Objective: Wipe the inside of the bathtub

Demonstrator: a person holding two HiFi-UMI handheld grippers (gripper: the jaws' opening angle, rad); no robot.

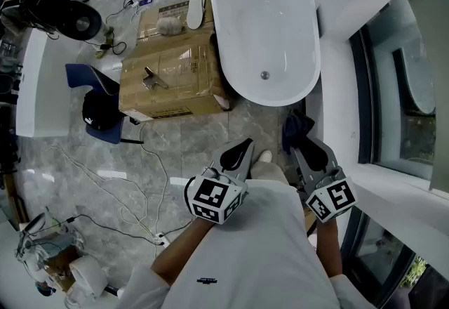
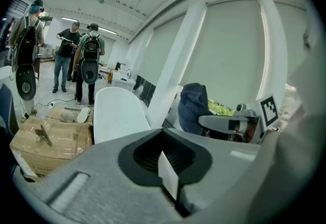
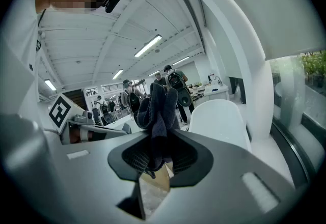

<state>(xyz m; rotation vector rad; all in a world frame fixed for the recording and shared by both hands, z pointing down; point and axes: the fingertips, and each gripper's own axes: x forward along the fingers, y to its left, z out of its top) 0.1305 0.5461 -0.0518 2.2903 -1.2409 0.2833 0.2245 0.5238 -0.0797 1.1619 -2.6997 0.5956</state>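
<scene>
Grey marbled floor stretched under everything, with loose cables across it. The right gripper was clenched on a dark blue cloth, which bunched up out of the pinch between its jaws; in the head view that cloth hung just ahead of the jaw tips. The left gripper had its jaws pressed together with nothing between them. Both were held low and close to the person's torso, side by side, forearms bent, jaws pointing forward toward the bathtub. That white oval tub stood on the floor ahead, well apart from both grippers, close to the window-side wall; its drain lay at the near end; a cardboard box sat just beside its left flank. Several people stood at the far end of the room.

By my reading, the wiping had not yet begun; the cloth was in hand but nowhere near the basin, and the inside showed no streak or wet mark that I could make out. The approach, the reach over the rim and the whole wipe of walls and bottom remained.
</scene>
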